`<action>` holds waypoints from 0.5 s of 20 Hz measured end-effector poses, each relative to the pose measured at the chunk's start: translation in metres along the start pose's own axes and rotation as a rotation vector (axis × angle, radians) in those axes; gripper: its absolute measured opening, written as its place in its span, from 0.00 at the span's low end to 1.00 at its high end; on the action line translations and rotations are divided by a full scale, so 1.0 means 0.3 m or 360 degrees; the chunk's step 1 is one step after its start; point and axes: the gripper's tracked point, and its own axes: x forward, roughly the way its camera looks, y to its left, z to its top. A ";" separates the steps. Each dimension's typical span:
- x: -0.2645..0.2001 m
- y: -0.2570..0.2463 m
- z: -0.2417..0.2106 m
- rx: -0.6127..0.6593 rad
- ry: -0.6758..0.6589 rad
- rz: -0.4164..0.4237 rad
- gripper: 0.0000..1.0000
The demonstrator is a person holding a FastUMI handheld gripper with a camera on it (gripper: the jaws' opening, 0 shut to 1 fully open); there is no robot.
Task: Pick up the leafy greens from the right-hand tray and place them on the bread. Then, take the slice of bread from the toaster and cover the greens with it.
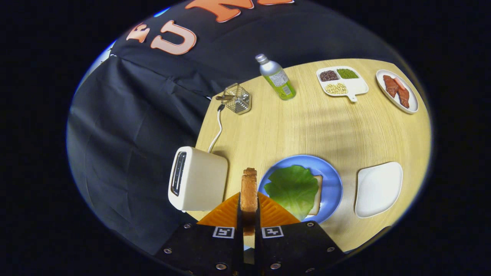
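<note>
My gripper [249, 205] is shut on a toasted slice of bread [249, 188], held edge-on and upright between both fingers, well above the table. Just right of the fingers lies a blue plate [332, 180] bearing a slice of bread [317, 195] with a green leaf [293, 189] spread over it. A cream toaster [197, 184] stands left of the fingers, its slot showing dark. A white tray [378, 189] lies right of the plate.
A bottle [277, 78] and a small wire basket [237, 99] stand at the back of the wooden table [314, 122]. A divided dish of beans [340, 82] and a plate of meat slices [397, 92] lie far right. The toaster's cord [218, 130] runs back.
</note>
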 end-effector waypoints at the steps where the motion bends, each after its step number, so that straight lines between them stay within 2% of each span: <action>1: 0.013 -0.027 -0.017 0.0012 0.0012 0.0000 0.12; 10: 0.088 -0.122 -0.054 0.0033 0.0026 0.0025 0.11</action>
